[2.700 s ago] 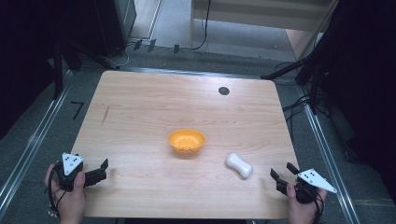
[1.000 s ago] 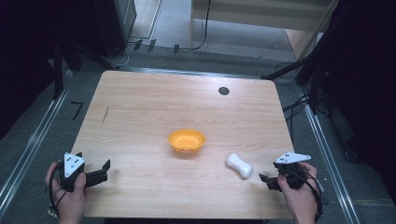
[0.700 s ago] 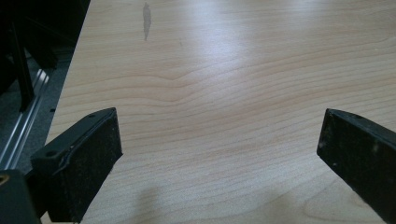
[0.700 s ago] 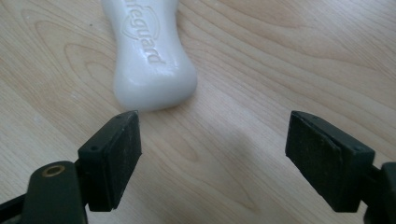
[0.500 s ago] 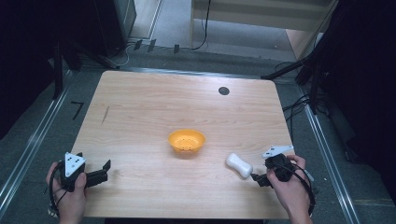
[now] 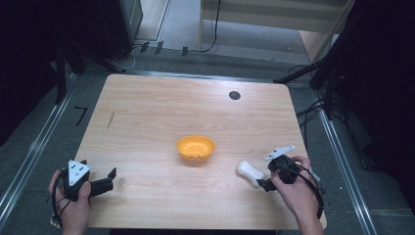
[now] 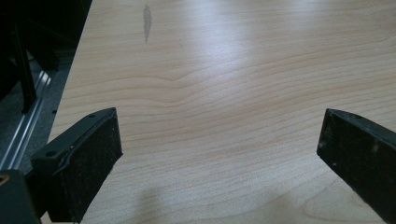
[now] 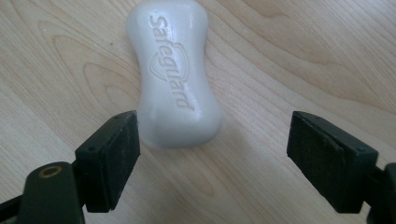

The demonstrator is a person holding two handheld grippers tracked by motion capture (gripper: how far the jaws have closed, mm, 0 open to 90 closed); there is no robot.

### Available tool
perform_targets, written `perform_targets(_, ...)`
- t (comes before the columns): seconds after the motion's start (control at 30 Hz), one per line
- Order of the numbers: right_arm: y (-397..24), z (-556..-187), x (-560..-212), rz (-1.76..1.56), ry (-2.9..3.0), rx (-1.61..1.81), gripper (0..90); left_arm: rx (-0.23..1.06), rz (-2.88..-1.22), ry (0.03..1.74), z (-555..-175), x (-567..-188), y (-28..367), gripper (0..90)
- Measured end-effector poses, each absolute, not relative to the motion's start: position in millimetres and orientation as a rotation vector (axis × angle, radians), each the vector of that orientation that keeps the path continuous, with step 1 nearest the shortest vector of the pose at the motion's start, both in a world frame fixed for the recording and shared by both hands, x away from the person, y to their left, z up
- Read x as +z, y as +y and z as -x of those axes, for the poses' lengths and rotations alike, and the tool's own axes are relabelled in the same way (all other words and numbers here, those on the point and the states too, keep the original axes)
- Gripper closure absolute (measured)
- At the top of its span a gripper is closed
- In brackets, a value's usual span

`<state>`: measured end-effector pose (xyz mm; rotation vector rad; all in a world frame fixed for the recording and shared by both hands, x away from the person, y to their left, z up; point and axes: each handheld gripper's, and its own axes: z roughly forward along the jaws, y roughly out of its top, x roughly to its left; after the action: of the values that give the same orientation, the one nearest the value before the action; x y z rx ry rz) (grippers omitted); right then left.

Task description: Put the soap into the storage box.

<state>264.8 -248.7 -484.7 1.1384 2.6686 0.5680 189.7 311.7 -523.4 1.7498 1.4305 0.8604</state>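
Light wooden table (image 6: pixel 147 112) mostly open; round orange plastic bowl (image 6: pixel 195 147) sits mid-table, white waisted soap bar (image 6: pixel 248 172) toward right near edge, small black disc (image 6: pixel 234 95) near far edge.

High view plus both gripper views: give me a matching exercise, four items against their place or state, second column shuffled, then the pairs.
Items:
1. Safeguard soap bar
2. orange bowl
3. left gripper
4. black round mark

Place or state:
A. near the table's far edge
B. jaws open over bare wood
C. lying flat just ahead of the right gripper, whose jaws have just been opening, not clamped
D. at the middle of the table

Pairs: 1-C, 2-D, 3-B, 4-A
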Motion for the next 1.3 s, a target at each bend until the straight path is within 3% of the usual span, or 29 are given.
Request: perform_targets(1.3,-196.8,-292.1,-496.2,-1.068,2.794,0.371,39.8,0.853,-1.75,1.421,-189.5,-523.5,311.4,0.0)
